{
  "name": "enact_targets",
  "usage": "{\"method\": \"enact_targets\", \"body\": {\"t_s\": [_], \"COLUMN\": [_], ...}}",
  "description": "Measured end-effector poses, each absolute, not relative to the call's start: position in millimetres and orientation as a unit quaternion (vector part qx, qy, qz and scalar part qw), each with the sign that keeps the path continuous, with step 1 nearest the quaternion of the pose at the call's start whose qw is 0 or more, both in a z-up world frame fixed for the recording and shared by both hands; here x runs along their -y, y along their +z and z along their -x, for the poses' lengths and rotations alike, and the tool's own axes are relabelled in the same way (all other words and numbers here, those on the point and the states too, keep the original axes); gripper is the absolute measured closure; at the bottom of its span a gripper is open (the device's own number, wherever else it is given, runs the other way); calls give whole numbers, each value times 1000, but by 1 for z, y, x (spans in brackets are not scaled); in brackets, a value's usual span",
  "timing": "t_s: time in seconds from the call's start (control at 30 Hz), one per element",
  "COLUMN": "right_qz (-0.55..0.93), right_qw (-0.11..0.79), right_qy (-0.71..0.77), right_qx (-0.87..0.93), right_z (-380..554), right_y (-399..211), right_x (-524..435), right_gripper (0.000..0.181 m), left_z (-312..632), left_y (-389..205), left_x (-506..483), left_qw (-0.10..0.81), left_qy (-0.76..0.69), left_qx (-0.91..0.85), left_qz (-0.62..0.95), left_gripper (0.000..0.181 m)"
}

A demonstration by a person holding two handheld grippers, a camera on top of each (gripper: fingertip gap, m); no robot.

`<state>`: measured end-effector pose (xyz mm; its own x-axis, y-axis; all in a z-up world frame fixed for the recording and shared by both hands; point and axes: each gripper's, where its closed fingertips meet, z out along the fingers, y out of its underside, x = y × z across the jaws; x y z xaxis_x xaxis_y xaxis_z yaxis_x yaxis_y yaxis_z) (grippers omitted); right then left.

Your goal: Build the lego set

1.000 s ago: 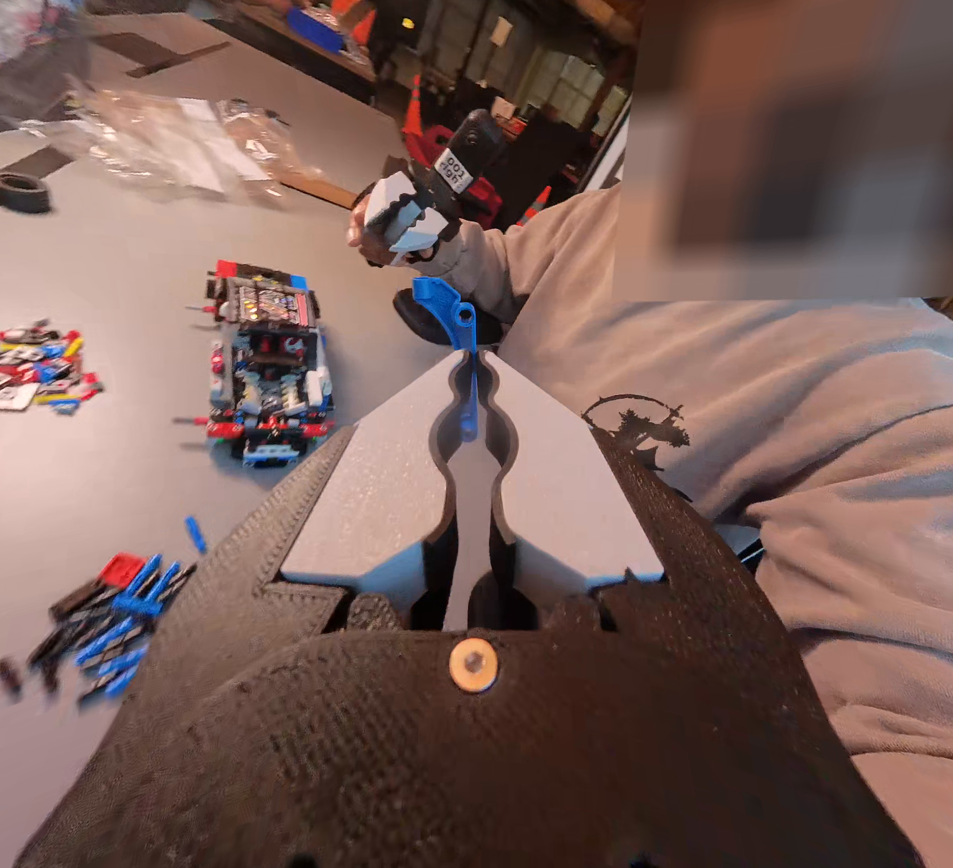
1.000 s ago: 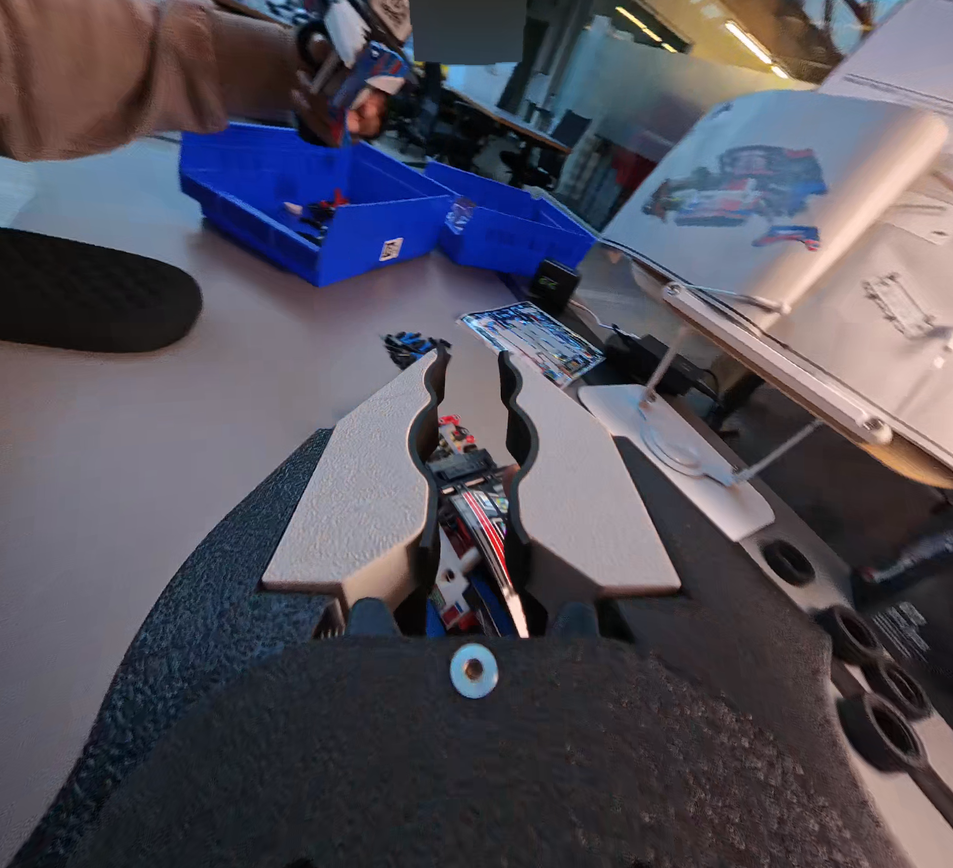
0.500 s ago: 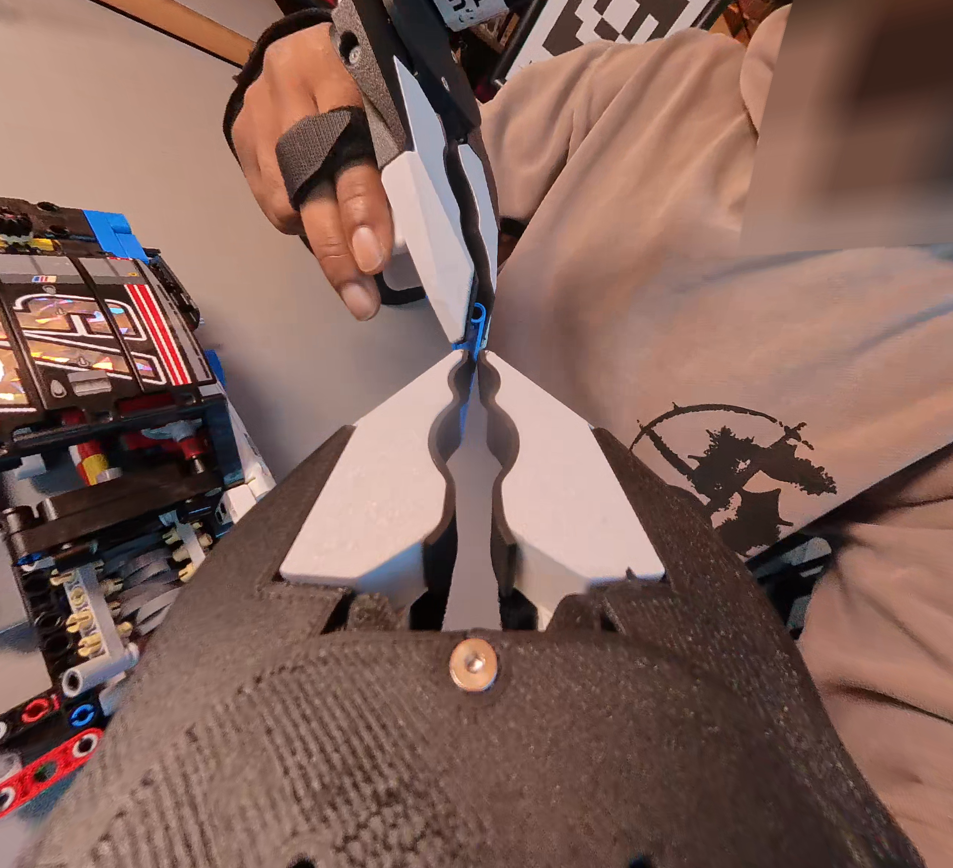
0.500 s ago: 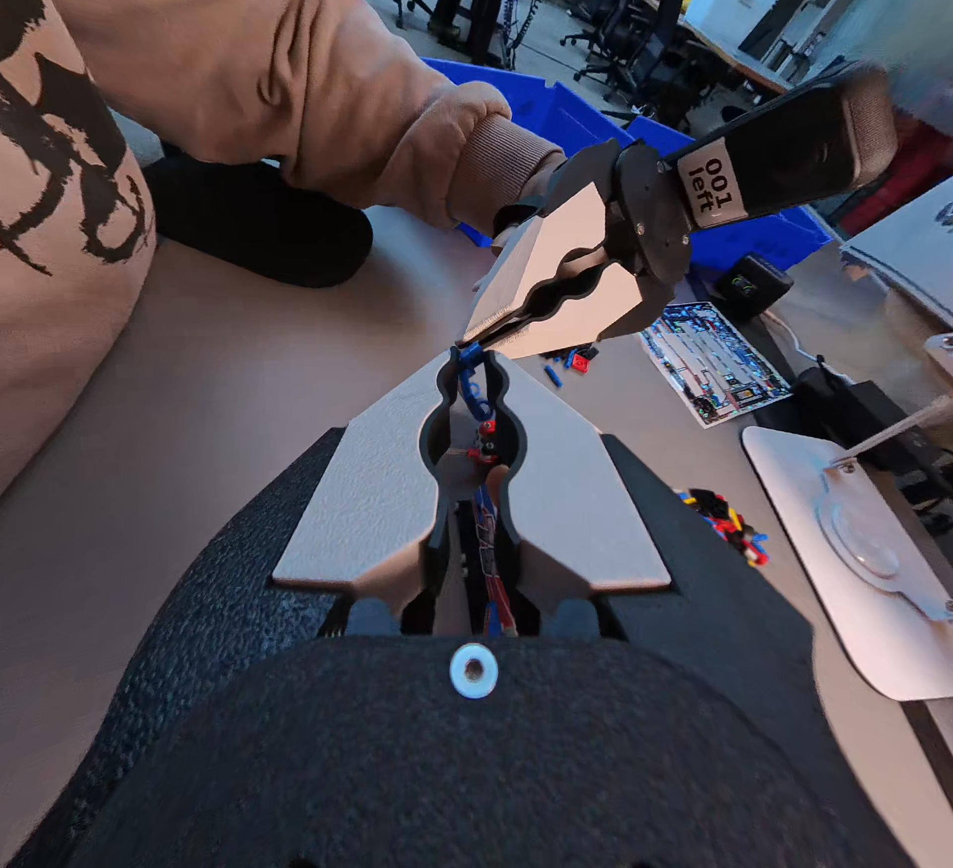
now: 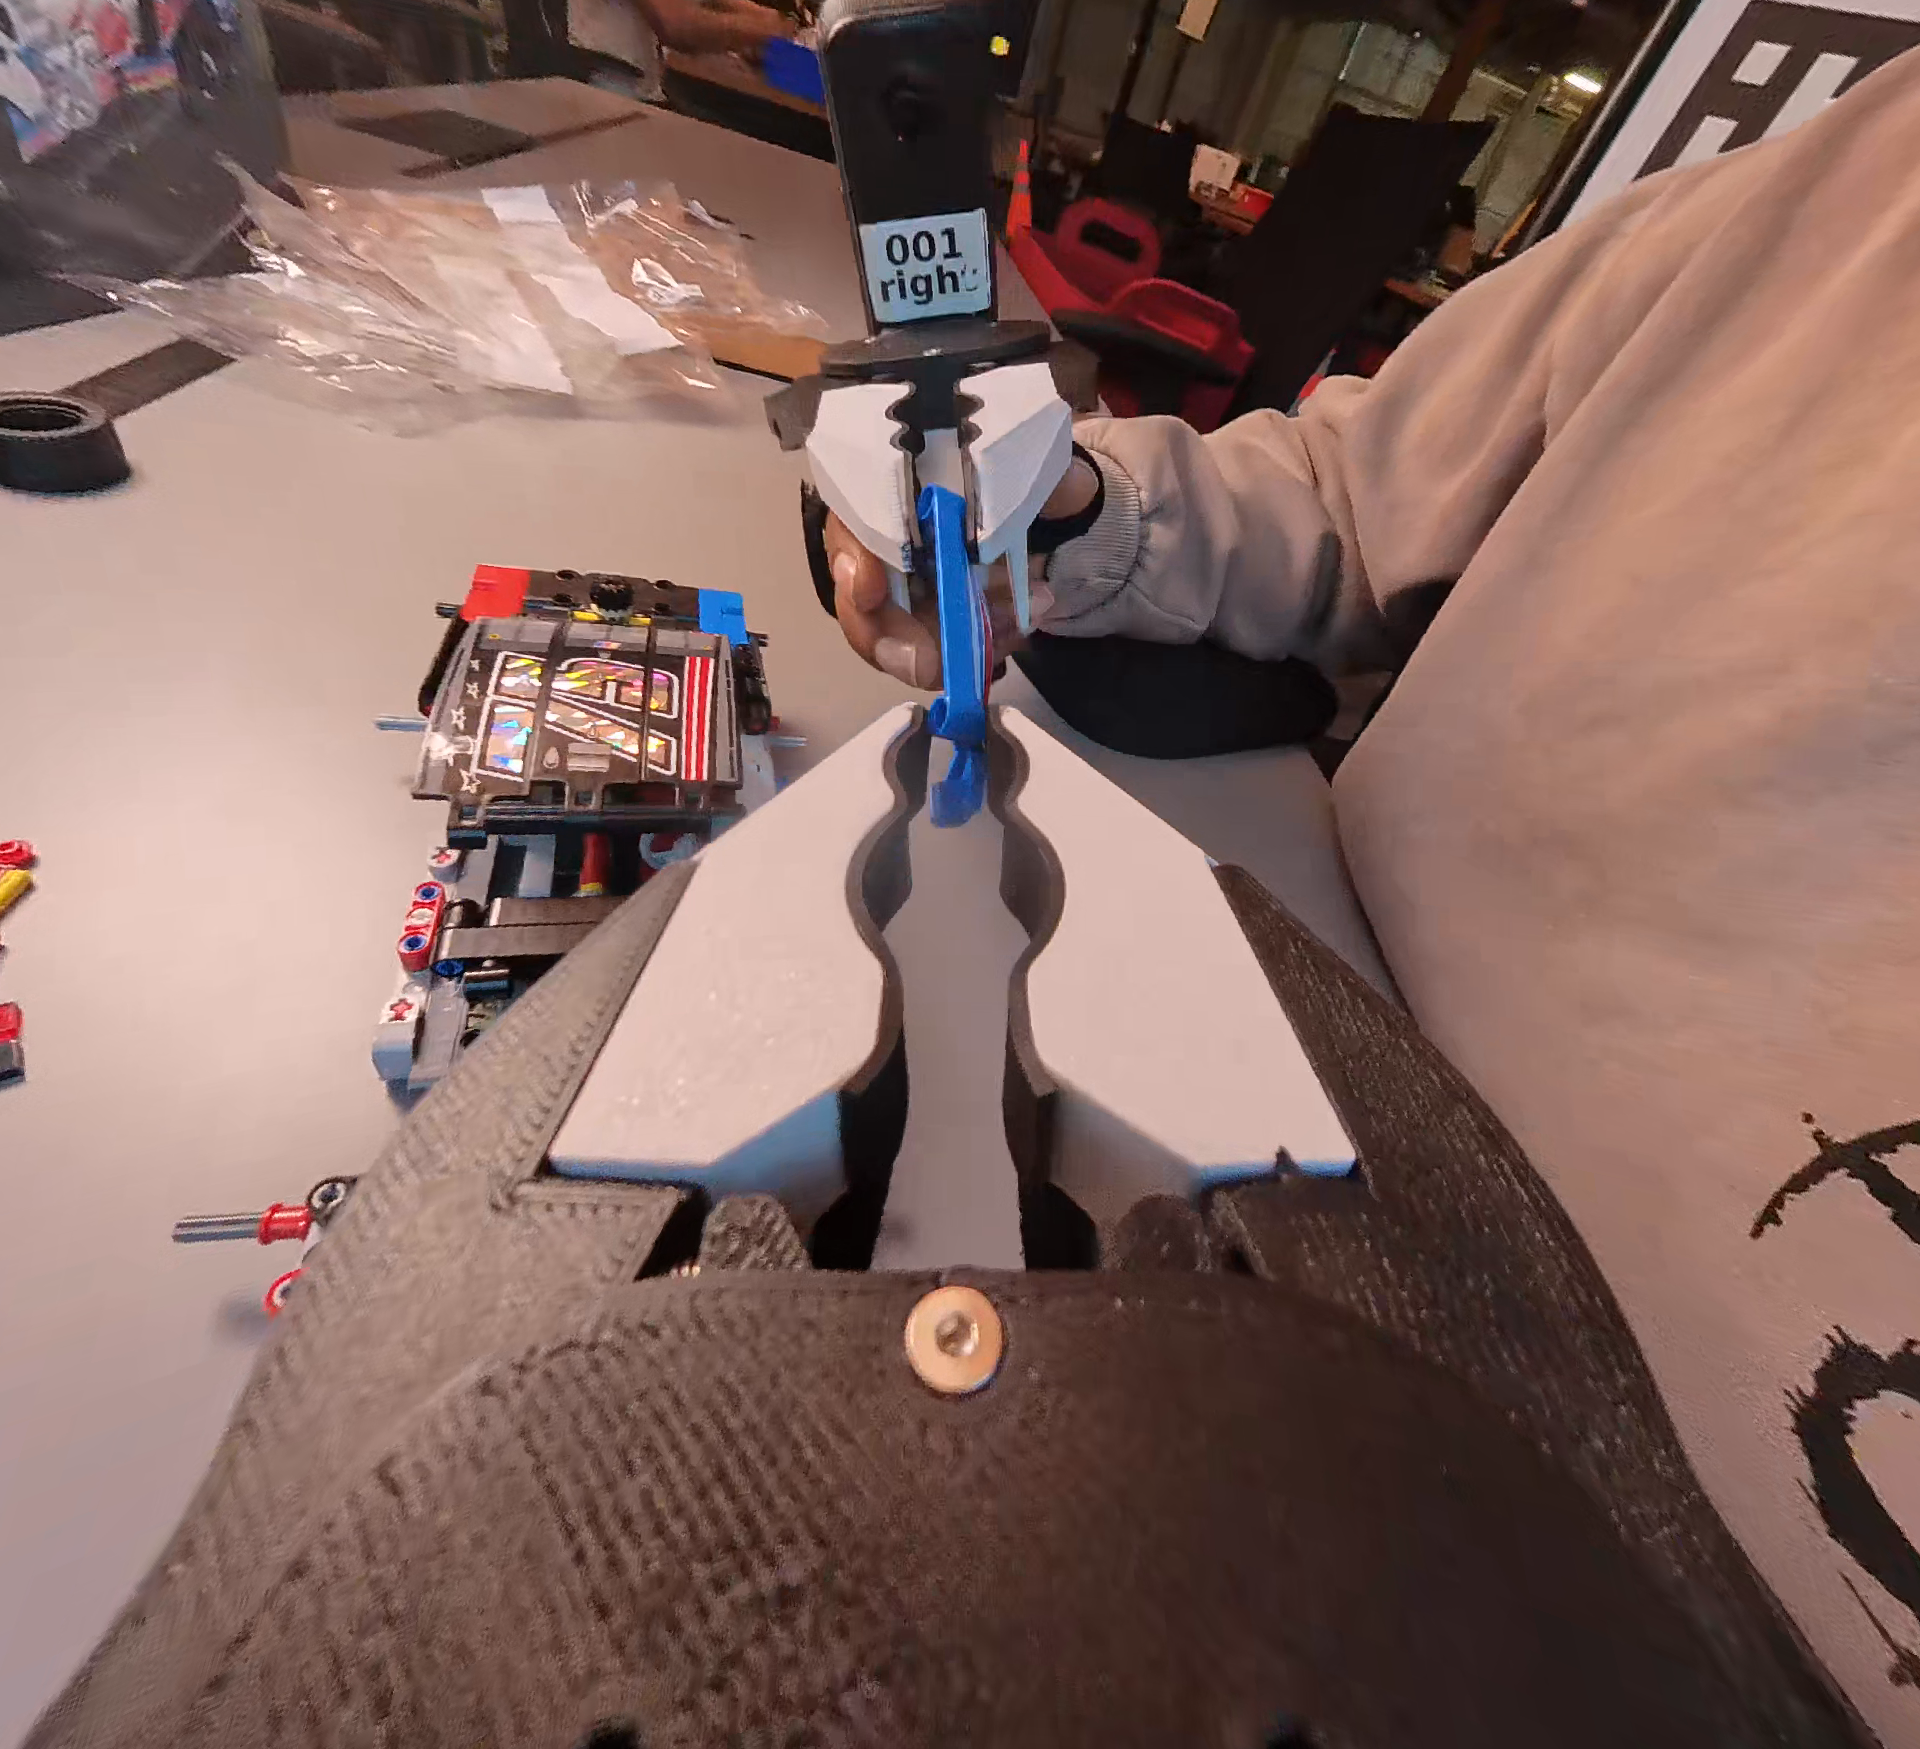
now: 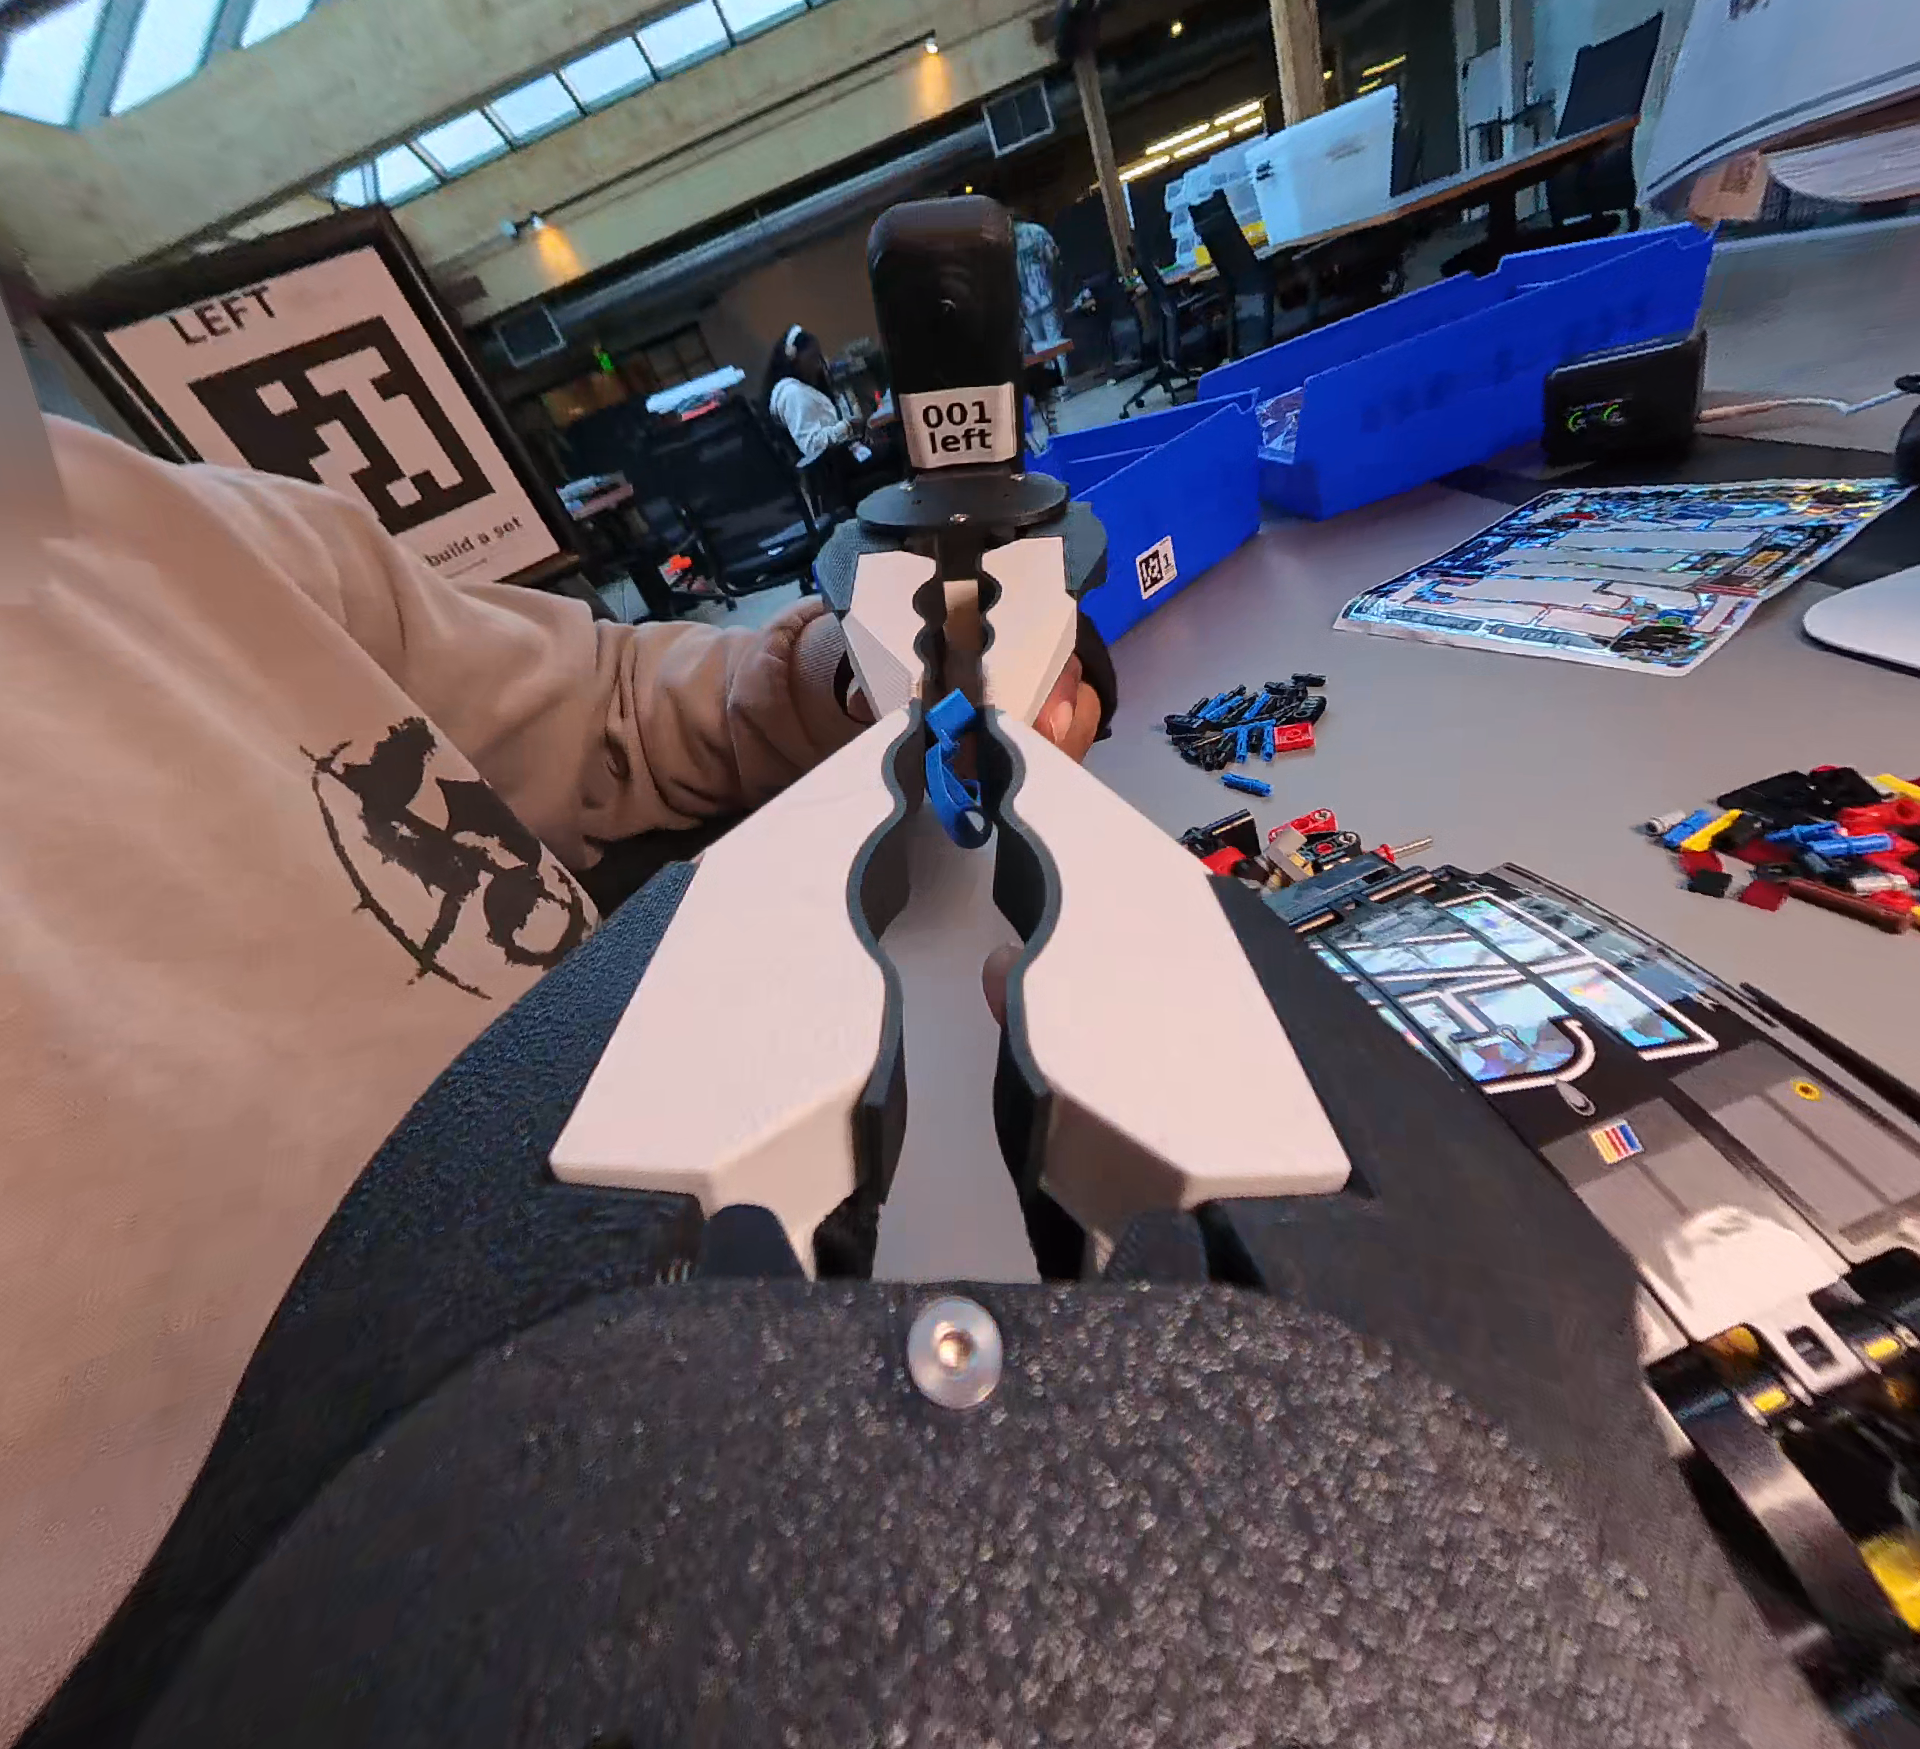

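Grey flat table (image 5: 208,660) carries everything; places below are relative to the partly built black lego car with holographic sticker panels (image 5: 582,712). Person in a beige sweatshirt with black print (image 5: 1610,660) sits at the table edge, to the car's right in the left wrist view.

Behind the car: crumpled clear plastic bags (image 5: 436,297), and off to its far left a black rubber tyre (image 5: 52,447). In the right wrist view, long blue plastic bins (image 6: 1455,390) stand well beyond the car, a shiny sticker sheet (image 6: 1600,567) lies between bins and car, a heap of small black and blue pins (image 6: 1247,728) sits nearer, and a pile of mixed red, black, yellow and blue pieces (image 6: 1818,852) lies just beside the car's far end.

Both claws meet in the air, to the right of the car in the left wrist view, tips facing each other. Left claw (image 5: 961,723) is clenched on the lower end of a slim curved blue lego piece (image 5: 956,650); right claw (image 6: 951,733) is clenched on its other end, so the piece (image 6: 951,774) spans between them, clear of the table. Right claw seen from the left view (image 5: 940,546); left claw seen from the right view (image 6: 956,671).
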<state>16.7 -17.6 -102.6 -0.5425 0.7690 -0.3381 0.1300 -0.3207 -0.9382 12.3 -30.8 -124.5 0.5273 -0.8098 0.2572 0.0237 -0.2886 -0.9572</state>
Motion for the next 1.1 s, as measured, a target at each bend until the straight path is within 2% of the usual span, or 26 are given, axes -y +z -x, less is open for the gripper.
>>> {"method": "enact_targets", "body": {"t_s": [0.13,0.27,0.47,0.6,0.73,0.87,1.1], "right_qz": [446,452,383,331,293,279,287], "right_qw": [215,220,354,404,424,424,432], "right_qy": [700,667,499,419,327,295,314], "right_qx": [515,550,692,742,792,810,795], "right_z": [-12,-13,-21,-24,-22,-22,-18], "right_y": [-107,-119,-140,-145,-170,-189,-191], "right_x": [11,9,6,14,19,19,15], "right_gripper": [175,174,151,140,144,161,162], "left_z": [-5,-6,-9,-14,-20,-21,-16], "left_y": [-124,-134,-159,-172,-180,-184,-186], "left_x": [26,27,30,33,34,36,31], "left_qw": [521,473,391,357,345,341,363], "left_qy": [-398,-449,-503,-498,-491,-484,-462], "left_qx": [-259,-224,-180,-178,-188,-192,-199], "left_qz": [709,724,750,770,777,783,784], "left_gripper": [173,174,174,174,174,174,173]}}
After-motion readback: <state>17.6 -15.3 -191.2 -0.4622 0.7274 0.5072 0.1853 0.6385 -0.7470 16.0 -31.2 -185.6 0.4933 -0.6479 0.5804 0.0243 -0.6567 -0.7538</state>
